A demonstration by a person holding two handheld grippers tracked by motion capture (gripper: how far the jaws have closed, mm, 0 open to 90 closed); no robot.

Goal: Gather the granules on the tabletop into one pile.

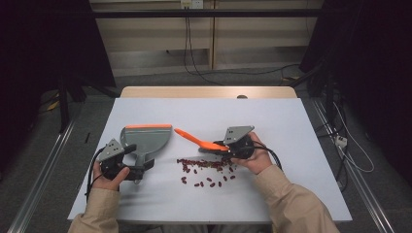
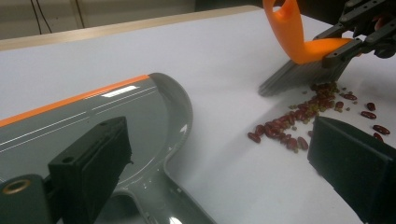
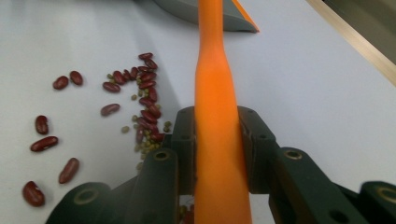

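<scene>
Orange brush (image 1: 197, 140) clamped in right tongs (image 1: 224, 149); left tongs (image 1: 141, 167) grip dustpan (image 1: 145, 137) handle

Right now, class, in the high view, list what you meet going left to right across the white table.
Left gripper on the grey plastic dustpan's handle → grey dustpan with orange edge → orange-handled brush → right gripper shut on that brush.

No readable text, label, brand, number or sign anywhere here.
</scene>
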